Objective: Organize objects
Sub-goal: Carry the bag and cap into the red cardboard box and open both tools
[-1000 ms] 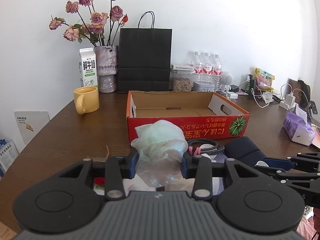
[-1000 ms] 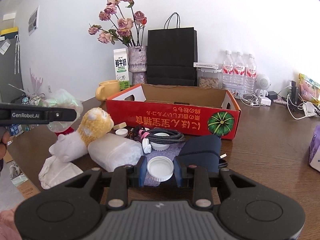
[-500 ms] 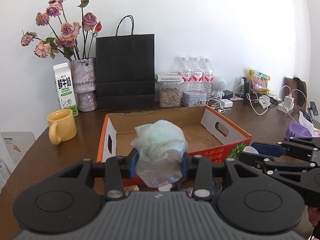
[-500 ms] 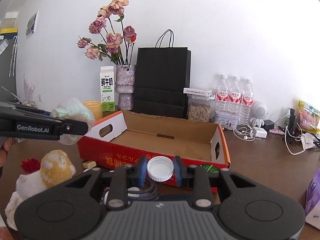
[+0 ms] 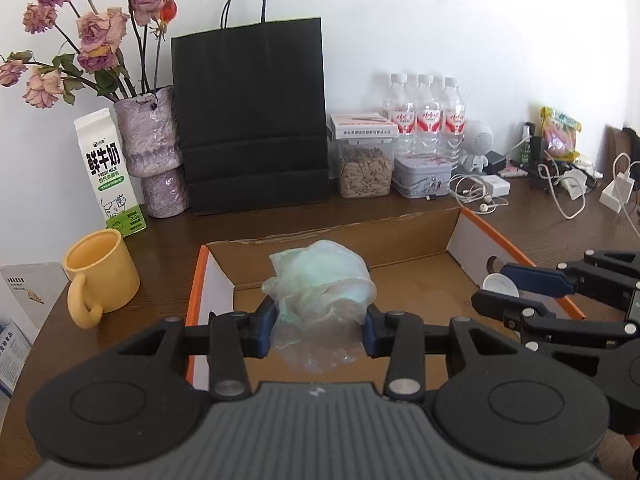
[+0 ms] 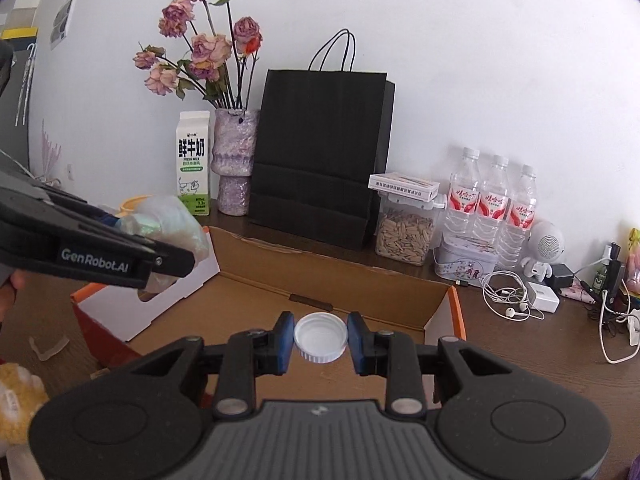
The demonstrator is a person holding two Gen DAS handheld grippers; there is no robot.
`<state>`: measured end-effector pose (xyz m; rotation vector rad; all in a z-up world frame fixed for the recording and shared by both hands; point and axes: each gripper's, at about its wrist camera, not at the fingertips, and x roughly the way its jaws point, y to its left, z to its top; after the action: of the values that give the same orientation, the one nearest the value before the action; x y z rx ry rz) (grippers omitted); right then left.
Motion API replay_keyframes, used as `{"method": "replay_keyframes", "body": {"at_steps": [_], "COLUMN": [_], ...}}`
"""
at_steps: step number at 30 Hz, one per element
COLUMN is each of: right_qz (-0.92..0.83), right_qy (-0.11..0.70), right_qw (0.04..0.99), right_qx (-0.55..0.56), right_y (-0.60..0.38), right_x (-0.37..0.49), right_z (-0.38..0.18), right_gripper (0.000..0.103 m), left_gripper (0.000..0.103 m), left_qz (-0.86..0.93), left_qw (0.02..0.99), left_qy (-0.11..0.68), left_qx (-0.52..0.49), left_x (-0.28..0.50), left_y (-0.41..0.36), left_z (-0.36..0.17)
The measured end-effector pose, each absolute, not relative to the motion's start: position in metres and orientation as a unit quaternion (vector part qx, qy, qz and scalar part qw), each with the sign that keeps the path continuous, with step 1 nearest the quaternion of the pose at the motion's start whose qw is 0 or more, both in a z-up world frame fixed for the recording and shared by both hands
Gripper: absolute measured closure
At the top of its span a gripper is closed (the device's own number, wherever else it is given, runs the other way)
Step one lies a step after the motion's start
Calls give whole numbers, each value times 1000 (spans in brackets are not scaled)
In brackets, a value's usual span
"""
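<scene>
At the left edge of the brown wooden bench [image 5: 168, 236] stands a yellow mug [image 5: 102, 276], handle toward the camera, with a green-and-white milk carton [image 5: 108, 172] behind it and a purple vase [image 5: 154, 152] of dried pink roses [image 5: 96, 32] just beside the carton. A black paper bag [image 5: 252, 116] stands upright against the wall at the back edge. In front of it lies the open cardboard tray box [image 5: 420, 228], its orange-edged white end walls at left and right. The left tongs [image 5: 320, 326] point forward and tilt downward over the near left part of the box, clenched on a crumpled pale green plastic bag [image 5: 320, 292], which bulges above and sags below the blue pads. In the right wrist view the same tongs reach in from the left edge, with a bit of the person's hand [image 6: 10, 292] behind them. The right tongs [image 6: 320, 338] hang level with them to the right, also angled down over the box's brown floor near its right end wall, gripping a white plastic cap [image 6: 320, 338] by its ribbed rim, open side toward the camera. Along the back edge to the right of the bag sit a clear jar of seeds [image 5: 364, 170] with a flat carton on top, a patterned tin [image 5: 424, 176], three water bottles [image 5: 424, 116], a small white robot-shaped speaker [image 5: 478, 144], then white earphones [image 5: 480, 200] and chargers with tangled cables [image 5: 576, 196] toward the right corner.
</scene>
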<state>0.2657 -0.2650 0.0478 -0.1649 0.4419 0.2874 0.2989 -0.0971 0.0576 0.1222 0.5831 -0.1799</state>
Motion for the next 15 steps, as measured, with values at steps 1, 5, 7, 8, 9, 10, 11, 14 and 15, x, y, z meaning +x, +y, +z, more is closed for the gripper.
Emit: {"method": "replay_keyframes", "body": {"at_steps": [1, 5, 7, 8, 9, 10, 11, 14, 15], "right_qz": [143, 150, 149, 147, 146, 145, 145, 137, 134], "right_qy": [225, 260, 274, 280, 286, 290, 294, 302, 302], "right_qw": [960, 952, 948, 946, 945, 944, 943, 941, 941], "right_qx": [-80, -67, -68, -67, -66, -65, -63, -66, -69], "right_y": [-264, -262, -260, -260, -259, -259, -259, -257, -256], "right_x": [275, 308, 320, 325, 329, 333, 335, 336, 336], "right_z": [46, 39, 34, 31, 29, 26, 24, 19, 18], "right_gripper": [76, 76, 76, 76, 76, 75, 75, 63, 43], "left_gripper": [61, 61, 61, 60, 59, 58, 54, 29, 23], "left_qz": [-88, -95, -91, -87, -86, -85, -81, -75, -73], "left_qw": [949, 935, 932, 931, 930, 929, 929, 930, 931], "left_qy": [295, 336, 345, 348, 351, 354, 355, 354, 352], "left_qx": [65, 65, 67, 67, 66, 64, 64, 63, 62], "left_x": [307, 335, 346, 349, 353, 356, 358, 361, 361], "left_y": [-99, -103, -104, -104, -105, -105, -104, -104, -103], "left_z": [54, 42, 37, 35, 34, 33, 31, 30, 30]}}
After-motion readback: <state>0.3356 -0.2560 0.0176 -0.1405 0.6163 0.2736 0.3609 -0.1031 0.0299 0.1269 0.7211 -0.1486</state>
